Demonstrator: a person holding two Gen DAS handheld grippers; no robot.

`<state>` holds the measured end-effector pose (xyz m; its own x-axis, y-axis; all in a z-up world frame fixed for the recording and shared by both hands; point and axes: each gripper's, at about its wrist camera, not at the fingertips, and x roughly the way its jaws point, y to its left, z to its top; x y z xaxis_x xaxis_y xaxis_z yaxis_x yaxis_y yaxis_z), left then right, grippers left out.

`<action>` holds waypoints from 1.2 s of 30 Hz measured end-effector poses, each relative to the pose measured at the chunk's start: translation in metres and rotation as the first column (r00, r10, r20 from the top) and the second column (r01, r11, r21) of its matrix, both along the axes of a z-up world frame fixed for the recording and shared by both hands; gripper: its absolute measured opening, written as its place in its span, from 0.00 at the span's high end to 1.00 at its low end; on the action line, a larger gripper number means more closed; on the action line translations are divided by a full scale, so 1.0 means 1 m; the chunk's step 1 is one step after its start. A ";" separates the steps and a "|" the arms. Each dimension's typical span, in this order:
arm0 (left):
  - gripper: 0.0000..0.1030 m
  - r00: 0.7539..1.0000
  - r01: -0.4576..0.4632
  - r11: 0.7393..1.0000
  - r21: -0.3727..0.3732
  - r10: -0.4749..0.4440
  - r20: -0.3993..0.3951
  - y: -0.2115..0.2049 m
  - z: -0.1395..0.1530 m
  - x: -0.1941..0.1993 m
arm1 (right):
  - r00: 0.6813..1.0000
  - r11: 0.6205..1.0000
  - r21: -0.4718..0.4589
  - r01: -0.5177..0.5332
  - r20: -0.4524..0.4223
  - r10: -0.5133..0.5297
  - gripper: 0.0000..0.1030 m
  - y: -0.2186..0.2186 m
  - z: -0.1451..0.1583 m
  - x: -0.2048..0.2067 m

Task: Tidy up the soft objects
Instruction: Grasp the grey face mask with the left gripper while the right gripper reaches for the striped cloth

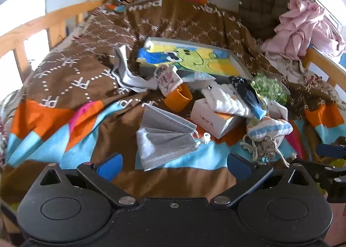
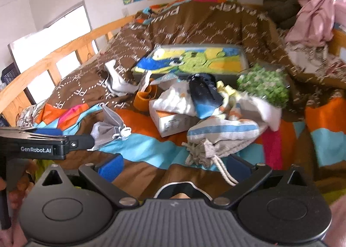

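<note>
I see a brown patterned bedspread [image 1: 64,87] with orange and blue patches covering the bed, and posters on the wall behind. A grey tray holding a yellow-green cartoon towel [image 1: 194,59] is my landmark. Nearer me than that tray lie a white cardboard box [image 1: 207,119], an orange cup [image 1: 178,98], a striped drawstring pouch [image 2: 222,136] and a grey pleated face mask [image 1: 164,136]. My left gripper [image 1: 173,162] and right gripper [image 2: 173,166] both gape, empty. Only the right view shows the left gripper from the side.
</note>
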<state>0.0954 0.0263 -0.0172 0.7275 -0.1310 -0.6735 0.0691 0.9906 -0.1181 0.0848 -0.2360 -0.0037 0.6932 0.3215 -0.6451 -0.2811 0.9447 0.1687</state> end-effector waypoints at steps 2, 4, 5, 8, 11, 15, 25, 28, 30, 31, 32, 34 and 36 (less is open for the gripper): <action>0.01 1.000 0.027 1.000 0.006 -0.027 0.002 0.000 -0.001 0.009 | 0.999 1.000 0.026 -0.016 -0.048 0.017 0.00 0.000 -0.004 0.015; 0.01 0.998 0.053 0.998 0.027 -0.053 0.017 -0.002 -0.004 0.021 | 0.998 0.999 0.034 -0.012 -0.063 0.014 0.00 -0.002 -0.007 0.030; 0.01 0.998 0.063 0.997 0.040 -0.064 0.022 -0.003 -0.005 0.028 | 0.999 1.000 0.016 -0.005 -0.047 0.006 0.00 -0.002 -0.006 0.035; 0.01 0.996 0.081 0.995 0.051 -0.082 0.026 -0.002 -0.013 0.046 | 1.000 0.998 -0.056 0.001 0.003 0.000 0.00 -0.001 -0.006 0.051; 0.01 0.996 0.088 0.996 0.019 -0.088 0.010 -0.001 -0.022 0.062 | 1.000 0.997 -0.077 -0.006 -0.003 0.006 0.00 0.000 -0.012 0.066; 0.01 0.995 0.098 0.995 -0.006 -0.098 -0.022 -0.003 -0.036 0.077 | 0.999 0.998 -0.061 0.014 -0.031 -0.015 0.00 -0.003 -0.023 0.080; 0.03 0.989 0.141 0.989 0.036 -0.138 -0.061 -0.011 -0.057 0.093 | 0.999 0.985 -0.164 0.049 0.008 -0.049 0.05 0.003 -0.038 0.098; 0.09 0.988 0.143 0.989 0.041 -0.140 -0.059 -0.011 -0.058 0.095 | 0.999 0.975 -0.218 0.045 0.014 -0.043 0.15 0.010 -0.043 0.099; 0.13 0.990 0.130 0.991 0.022 -0.129 -0.055 -0.008 -0.059 0.094 | 0.999 0.972 -0.232 0.043 0.007 -0.042 0.20 0.013 -0.046 0.100; 0.17 0.991 0.122 0.993 0.008 -0.121 -0.050 -0.005 -0.058 0.094 | 0.999 0.970 -0.238 0.043 0.003 -0.044 0.24 0.013 -0.047 0.100; 0.21 0.992 0.114 0.993 -0.006 -0.114 -0.047 -0.004 -0.058 0.094 | 0.999 0.969 -0.245 0.045 0.002 -0.046 0.25 0.013 -0.047 0.100; 0.26 0.994 0.103 0.994 -0.033 -0.104 -0.040 0.000 -0.056 0.094 | 0.999 0.967 -0.251 0.043 -0.004 -0.046 0.31 0.014 -0.049 0.101; 0.36 0.993 0.107 0.992 -0.061 -0.109 -0.037 0.001 -0.055 0.094 | 0.999 0.967 -0.252 0.035 -0.008 -0.039 0.36 0.015 -0.050 0.101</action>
<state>0.1891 0.0272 -0.0719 0.6796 -0.2475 -0.6905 0.1694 0.9689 -0.1805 0.1854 -0.2209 -0.0534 0.6926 0.1217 -0.7110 -0.2446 0.9669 -0.0728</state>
